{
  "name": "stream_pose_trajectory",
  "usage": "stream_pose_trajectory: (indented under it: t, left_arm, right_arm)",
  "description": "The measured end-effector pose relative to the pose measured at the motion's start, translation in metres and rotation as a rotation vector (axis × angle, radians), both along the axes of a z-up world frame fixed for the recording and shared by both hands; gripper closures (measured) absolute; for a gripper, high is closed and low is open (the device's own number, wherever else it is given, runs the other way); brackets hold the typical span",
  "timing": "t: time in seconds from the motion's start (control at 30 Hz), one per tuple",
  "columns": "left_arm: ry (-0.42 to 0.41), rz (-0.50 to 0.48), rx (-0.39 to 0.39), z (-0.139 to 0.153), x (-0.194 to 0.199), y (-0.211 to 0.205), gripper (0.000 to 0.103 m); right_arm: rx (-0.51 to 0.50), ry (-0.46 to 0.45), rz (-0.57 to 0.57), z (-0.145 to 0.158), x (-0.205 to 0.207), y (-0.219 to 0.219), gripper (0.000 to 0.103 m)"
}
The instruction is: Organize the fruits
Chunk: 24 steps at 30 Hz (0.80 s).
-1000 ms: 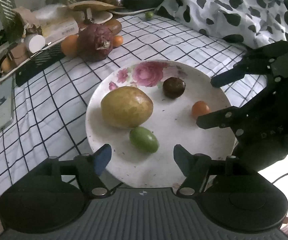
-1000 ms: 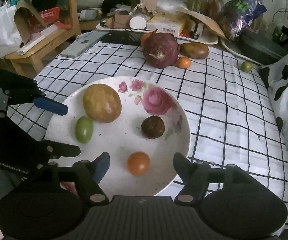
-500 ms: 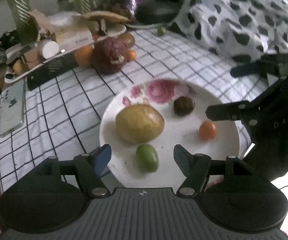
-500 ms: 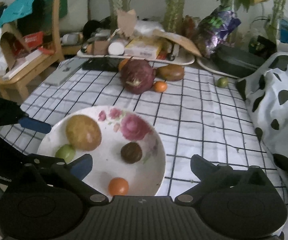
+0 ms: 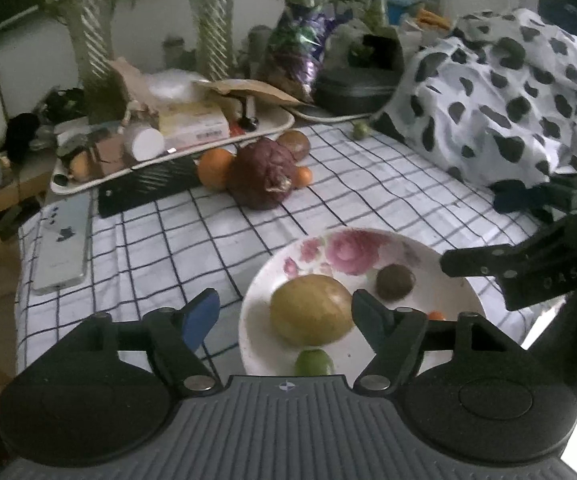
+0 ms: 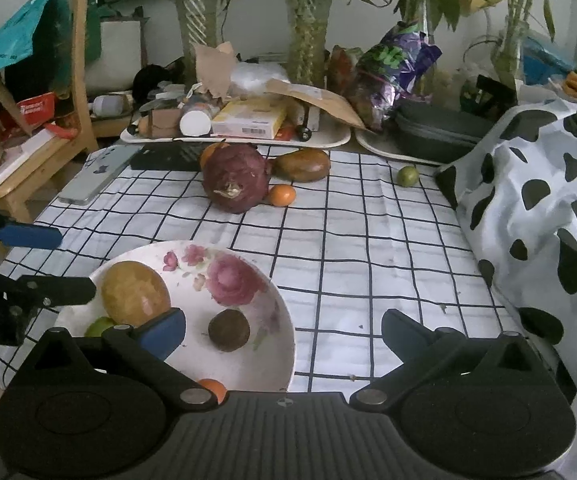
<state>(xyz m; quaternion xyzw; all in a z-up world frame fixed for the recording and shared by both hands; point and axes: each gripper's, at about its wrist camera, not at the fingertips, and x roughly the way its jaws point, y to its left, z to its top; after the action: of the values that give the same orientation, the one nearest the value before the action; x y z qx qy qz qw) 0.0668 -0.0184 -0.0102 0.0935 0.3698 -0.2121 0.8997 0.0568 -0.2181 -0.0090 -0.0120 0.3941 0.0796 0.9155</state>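
Observation:
A white flowered plate (image 5: 440,280) (image 6: 256,348) on the checked cloth holds a large yellow-brown fruit (image 5: 310,308) (image 6: 135,293), a dark round fruit (image 5: 395,282) (image 6: 229,330), a green fruit (image 5: 313,362) (image 6: 98,326) and a small orange fruit (image 5: 435,315) (image 6: 212,387). My left gripper (image 5: 284,312) (image 6: 48,264) hovers over the plate's left side, its jaws opening and gripping nothing. My right gripper (image 6: 284,328) (image 5: 484,232) is wide open and empty above the plate's right rim.
Further back on the cloth lie a big dark red fruit (image 6: 235,178), an orange (image 5: 215,168), a small orange fruit (image 6: 281,195), a brown-green fruit (image 6: 302,165) and a small green one (image 6: 408,176). A phone (image 5: 62,248) lies at the left. A spotted blanket (image 6: 548,208) is heaped on the right, and cluttered trays (image 6: 248,136) stand behind.
Both grippers rose and tilted up, so the plate has slid toward the bottom of both views. The right jaws spread much wider. The left jaws widened a little.

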Motion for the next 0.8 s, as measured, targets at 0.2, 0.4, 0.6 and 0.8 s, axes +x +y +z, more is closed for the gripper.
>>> stream_pose_trajectory:
  t: [0.2,0.4,0.6,0.8]
  left_arm:
    - [-0.015,0.028,-0.04,0.005,0.004,0.006,0.03]
    - [-0.016,0.059,-0.057,0.006,0.016,0.006,0.025]
    - [-0.017,0.042,-0.023,0.001,0.031,0.003,0.025]
    - [-0.016,0.045,-0.007,-0.002,0.047,0.001,0.025]
  right_arm:
    - [0.002,0.003,-0.053,-0.001,0.003,-0.005,0.0]
    - [-0.003,0.007,-0.091,-0.005,0.015,-0.01,0.0]
    - [0.025,0.016,-0.083,-0.007,0.027,-0.011,0.0]
    - [-0.017,-0.013,-0.061,-0.006,0.039,-0.006,0.0]
